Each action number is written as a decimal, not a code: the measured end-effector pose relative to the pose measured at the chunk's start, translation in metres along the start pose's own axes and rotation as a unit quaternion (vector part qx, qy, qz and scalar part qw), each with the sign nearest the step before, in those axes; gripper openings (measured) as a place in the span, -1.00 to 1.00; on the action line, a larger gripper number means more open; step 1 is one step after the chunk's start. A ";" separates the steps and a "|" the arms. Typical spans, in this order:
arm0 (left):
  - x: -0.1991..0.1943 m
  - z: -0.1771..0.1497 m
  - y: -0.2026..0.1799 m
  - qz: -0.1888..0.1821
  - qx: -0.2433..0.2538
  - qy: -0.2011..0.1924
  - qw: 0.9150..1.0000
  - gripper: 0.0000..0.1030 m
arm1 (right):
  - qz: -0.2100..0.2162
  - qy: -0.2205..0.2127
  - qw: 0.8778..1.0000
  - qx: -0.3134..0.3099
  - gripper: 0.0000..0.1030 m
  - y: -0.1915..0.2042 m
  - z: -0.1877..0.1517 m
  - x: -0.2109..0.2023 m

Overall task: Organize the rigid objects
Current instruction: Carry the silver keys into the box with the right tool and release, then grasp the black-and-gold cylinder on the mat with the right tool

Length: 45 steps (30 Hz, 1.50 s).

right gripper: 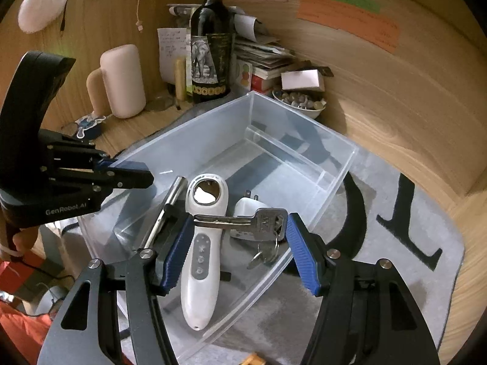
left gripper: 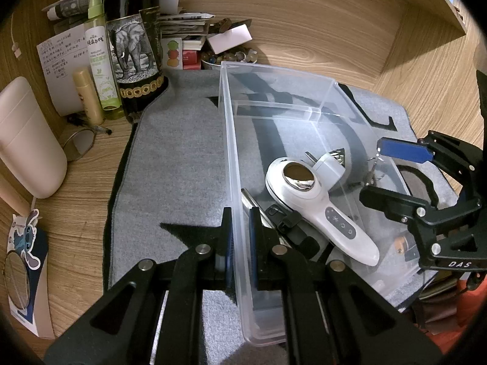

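Plainly, the left tongs [left gripper: 240, 222] are pinched onto the thin left wall of a clear plastic bin [left gripper: 226, 127], one black finger outside and one blue-padded finger inside. That bin is rectangular, glossy and see-through, with a low moulded step near its far end, and it sits on a grey felt mat [left gripper: 176, 158] with black markings that covers part of the wood-grain table [left gripper: 319, 30].

Inside the bin lies a smooth white handheld device [right gripper: 202, 243], rounded at the head with a shiny oval metal plate and a grey strip of buttons along its tapering handle. Beside its head rests a white plug adapter [right gripper: 246, 208] with metal prongs, and along the left wall lies a slim cylinder of brushed metal [right gripper: 173, 194].

The right tongs [right gripper: 240, 237] stand half spread over the bin, ribbed blue pads facing each other. A flat silver key [right gripper: 243, 222] spans the gap: its head rests against the right pad and its blade tip reaches the left one, so it appears lightly gripped end to end. A ring with a second small key [right gripper: 261, 257] dangles below it, above the bin's near right wall.

At the back stand a dark glass bottle [left gripper: 134, 45] with an elephant label, a green spray bottle [left gripper: 99, 57] and a matte pink rounded container [left gripper: 27, 140].
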<state>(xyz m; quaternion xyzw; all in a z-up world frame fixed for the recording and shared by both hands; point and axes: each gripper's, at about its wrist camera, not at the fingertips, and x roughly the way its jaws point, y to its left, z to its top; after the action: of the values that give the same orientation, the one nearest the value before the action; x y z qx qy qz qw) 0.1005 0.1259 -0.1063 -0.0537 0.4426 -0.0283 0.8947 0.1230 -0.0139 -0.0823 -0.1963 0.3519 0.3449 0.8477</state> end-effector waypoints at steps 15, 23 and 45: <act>0.000 0.000 0.000 0.000 0.000 0.000 1.000 -0.86 | -0.018 -0.039 0.999 0.016 0.20 -0.009 0.002 -0.033; 0.000 0.000 0.000 0.000 0.001 0.000 1.000 -0.86 | -0.053 -0.067 0.994 0.064 0.35 -0.036 -0.016 -0.070; 0.001 0.000 0.000 0.005 0.003 0.000 1.000 -0.86 | -0.043 0.084 0.989 0.113 0.39 -0.050 -0.118 -0.022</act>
<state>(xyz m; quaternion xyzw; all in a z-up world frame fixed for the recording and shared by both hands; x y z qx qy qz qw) 0.1008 0.1254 -0.1068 -0.0485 0.4425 -0.0251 0.8951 0.0936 -0.1264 -0.1413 -0.1427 0.4498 0.2486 0.8459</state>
